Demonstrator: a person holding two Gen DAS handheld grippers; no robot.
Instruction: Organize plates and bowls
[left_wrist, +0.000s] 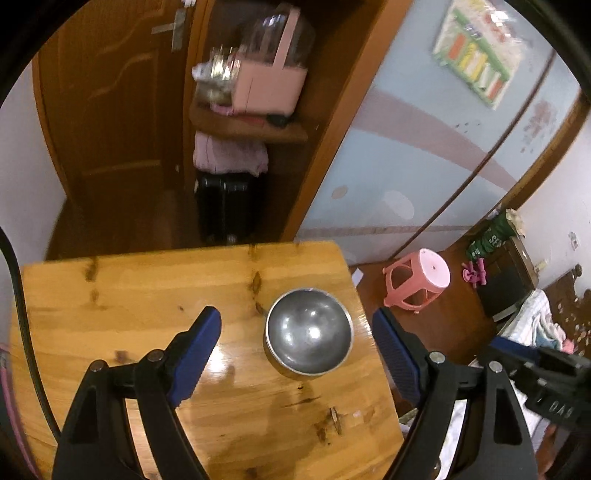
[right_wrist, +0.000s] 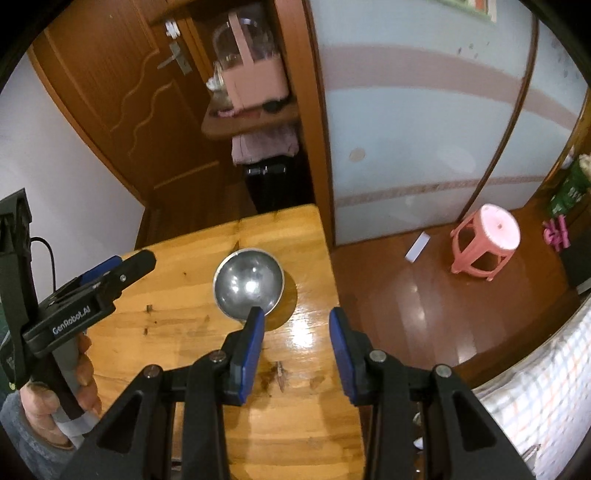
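1 steel bowl (left_wrist: 308, 332) sits upright near the right edge of the wooden table (left_wrist: 110, 295). Left gripper (left_wrist: 297, 332) gapes wide, empty, above it. Right gripper (right_wrist: 297, 332) part open, empty. Bowl likely light, rigid, slick; pinch the rim.

Shiny metal bowl (left_wrist: 308, 334), glossy varnished wood table (left_wrist: 110, 295), pink plastic stool (left_wrist: 419, 282)
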